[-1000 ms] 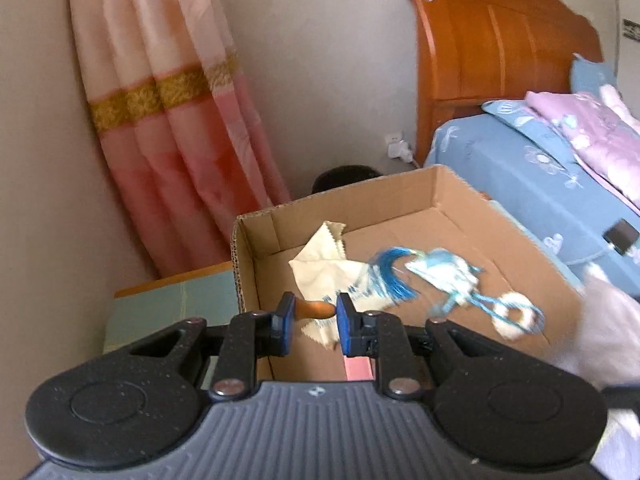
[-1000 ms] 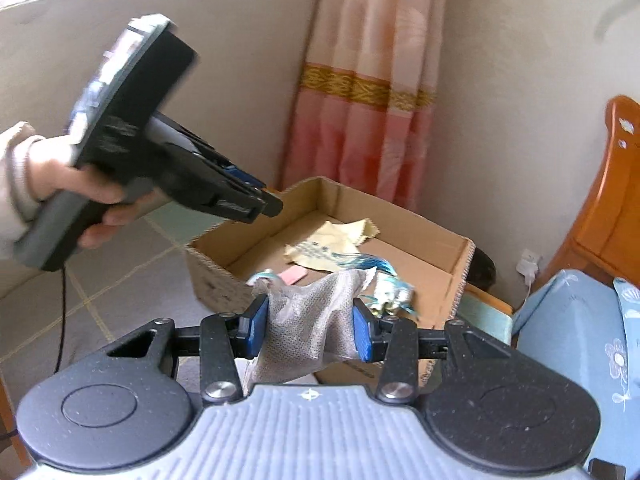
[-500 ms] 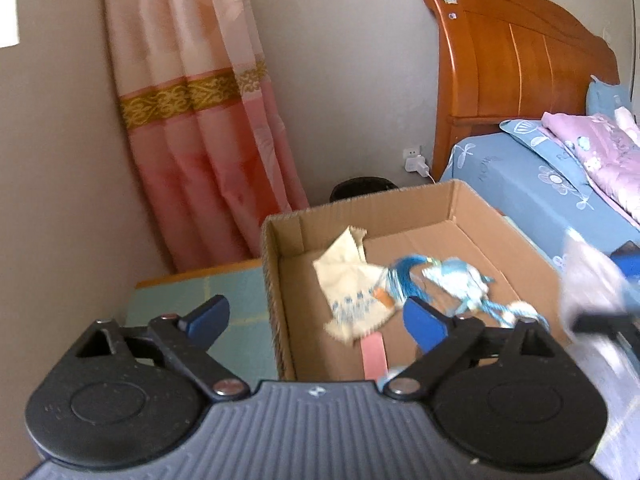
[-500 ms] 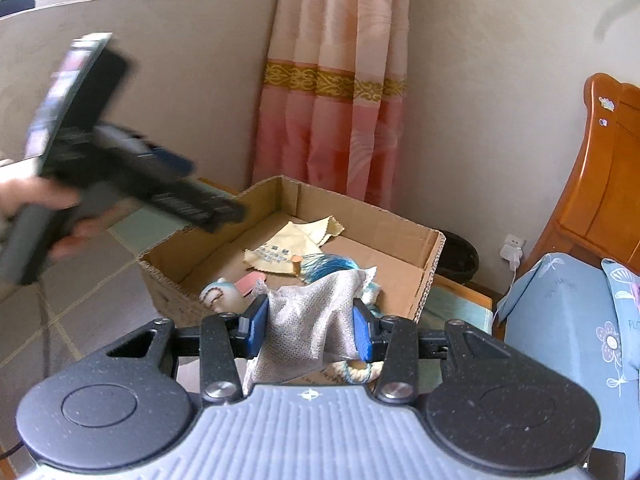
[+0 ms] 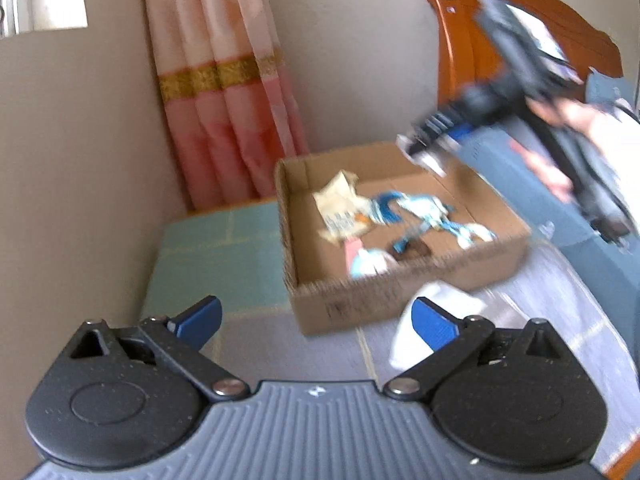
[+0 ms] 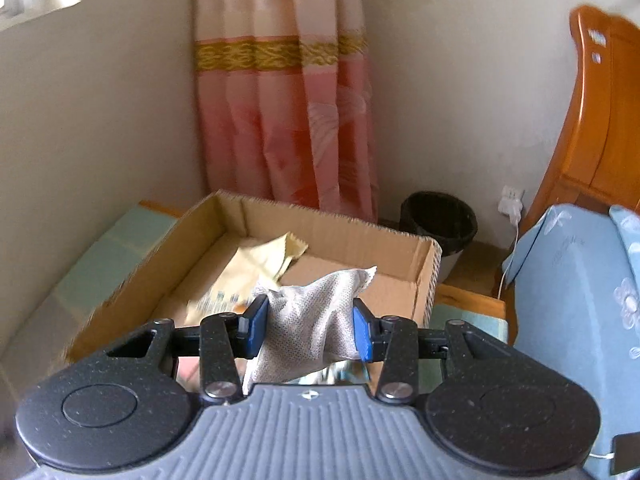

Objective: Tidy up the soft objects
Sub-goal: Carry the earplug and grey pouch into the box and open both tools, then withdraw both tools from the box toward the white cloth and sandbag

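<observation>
Grey dotted fabric cloth [image 6: 310,322] is pinched between the blue pads of the right gripper [image 6: 307,326], bunched up, its free corner sticking out forward over the open brown cardboard box [image 6: 424,276]; right jaws are closed onto the cloth, part of it hangs below the fingers; in the left wrist view the same right gripper [image 5: 430,148] shows blurred above the box's far right corner, held by a hand [image 5: 560,152], cloth not resolvable there; left gripper [image 5: 316,320] is spread wide with nothing between its blue pads, sitting back from the box's near wall, over the floor; inside the box: pale yellow printed cloth [image 5: 340,204] toward the back left, blue-and-white tangled string item [image 5: 416,210] in the middle, small pink piece [image 5: 354,248] and a light blue-white soft item [image 5: 370,262] near the front wall; a white soft object [image 5: 436,320] lies on the floor just outside the box's near wall, partly behind the left gripper's right finger; box stands on the floor against a teal mat [image 5: 216,256], near a pink curtain with gold band [image 6: 284,120]; black bin [image 6: 438,220] behind the box; blue-sheeted bed [image 6: 572,280] with orange wooden headboard [image 6: 600,120] to the right.
</observation>
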